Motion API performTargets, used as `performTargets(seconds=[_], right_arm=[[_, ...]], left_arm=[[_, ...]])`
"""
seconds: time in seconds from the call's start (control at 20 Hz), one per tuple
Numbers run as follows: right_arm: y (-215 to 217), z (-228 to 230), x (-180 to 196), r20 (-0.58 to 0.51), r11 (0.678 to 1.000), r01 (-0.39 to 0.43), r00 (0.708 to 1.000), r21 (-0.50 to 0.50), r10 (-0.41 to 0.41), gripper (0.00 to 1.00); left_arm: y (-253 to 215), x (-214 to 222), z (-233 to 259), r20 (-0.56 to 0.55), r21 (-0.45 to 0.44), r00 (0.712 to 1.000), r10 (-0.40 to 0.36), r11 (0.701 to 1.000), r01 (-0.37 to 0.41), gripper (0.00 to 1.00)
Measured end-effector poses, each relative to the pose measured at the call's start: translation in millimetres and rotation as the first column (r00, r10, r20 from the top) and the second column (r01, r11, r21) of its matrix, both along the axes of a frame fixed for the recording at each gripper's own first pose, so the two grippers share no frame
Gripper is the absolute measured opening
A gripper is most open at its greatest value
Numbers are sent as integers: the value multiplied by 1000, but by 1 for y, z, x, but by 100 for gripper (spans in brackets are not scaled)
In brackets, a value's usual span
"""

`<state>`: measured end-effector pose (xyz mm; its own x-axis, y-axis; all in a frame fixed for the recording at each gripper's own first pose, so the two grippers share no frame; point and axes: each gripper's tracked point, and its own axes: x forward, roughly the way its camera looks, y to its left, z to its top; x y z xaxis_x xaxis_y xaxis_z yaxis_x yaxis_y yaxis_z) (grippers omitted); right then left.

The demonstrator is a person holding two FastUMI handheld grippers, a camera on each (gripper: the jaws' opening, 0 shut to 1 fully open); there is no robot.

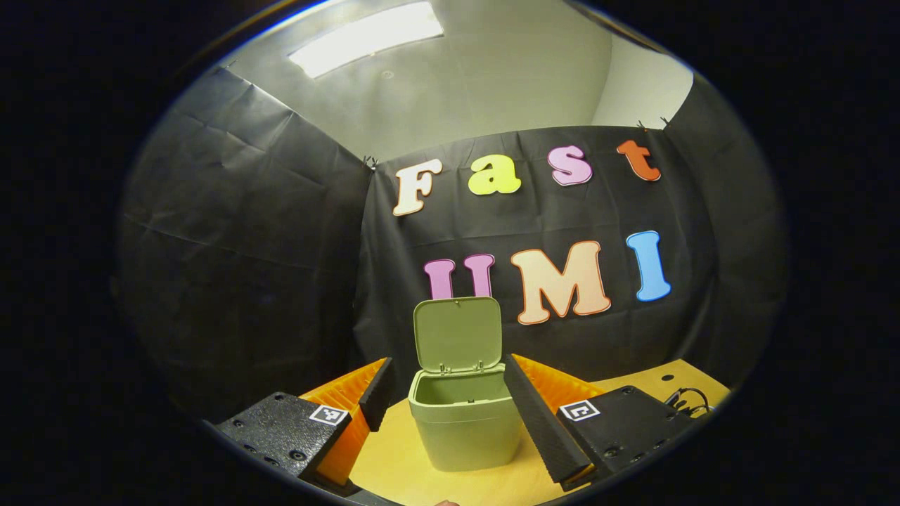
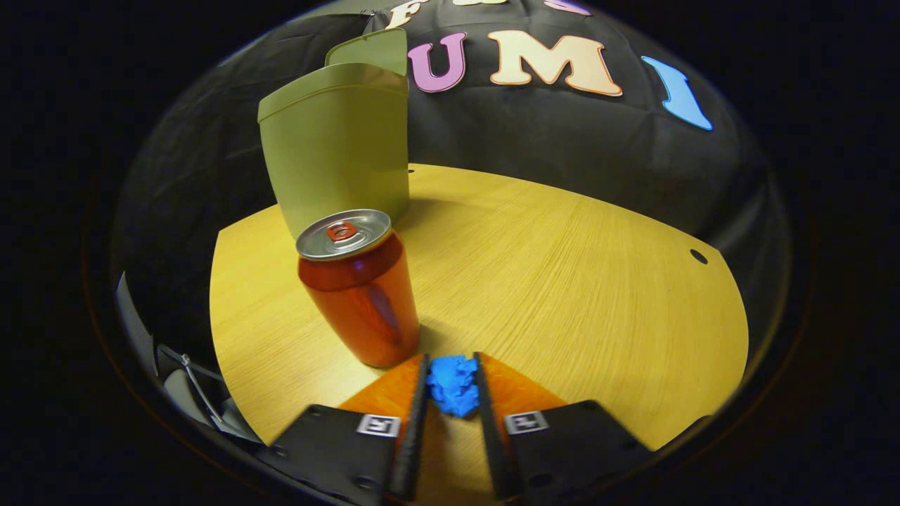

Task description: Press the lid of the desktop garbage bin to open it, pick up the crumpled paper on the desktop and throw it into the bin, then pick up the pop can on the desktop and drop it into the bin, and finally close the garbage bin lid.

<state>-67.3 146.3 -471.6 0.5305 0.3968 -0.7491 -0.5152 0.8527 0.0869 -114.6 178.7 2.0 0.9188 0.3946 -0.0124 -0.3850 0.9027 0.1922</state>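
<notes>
Here, right gripper point(image 2: 451, 372) pinches crumpled paper point(image 2: 452, 385); left gripper point(image 1: 446, 386) gapes before bin point(image 1: 465, 425).

My claw point(image 2: 451, 365) pinches rough, crumpled paper point(image 2: 452, 385). At eleven o'clock stands a glossy can point(image 2: 360, 299) with a brushed metal top. Beyond it is a matt, smooth plastic bin point(image 2: 337, 151), on a fine-grained wooden table point(image 2: 562, 281).

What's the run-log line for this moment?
bin lid: open | right gripper: shut on crumpled paper | pop can: upright on desktop | left gripper: open
</notes>
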Motion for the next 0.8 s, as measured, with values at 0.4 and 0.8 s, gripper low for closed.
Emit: performTargets(seconds=[0.4, 0.8], right_arm=[[-11, 61, 26, 41, 990, 111, 992, 87, -115, 31], [10, 203, 103, 310, 967, 126, 931, 220, -191, 31]], left_arm=[[5, 8, -4, 22, -39, 1000, -22, 999, 23, 97], [10, 24, -20, 22, -87, 997, -69, 994, 71, 93]])
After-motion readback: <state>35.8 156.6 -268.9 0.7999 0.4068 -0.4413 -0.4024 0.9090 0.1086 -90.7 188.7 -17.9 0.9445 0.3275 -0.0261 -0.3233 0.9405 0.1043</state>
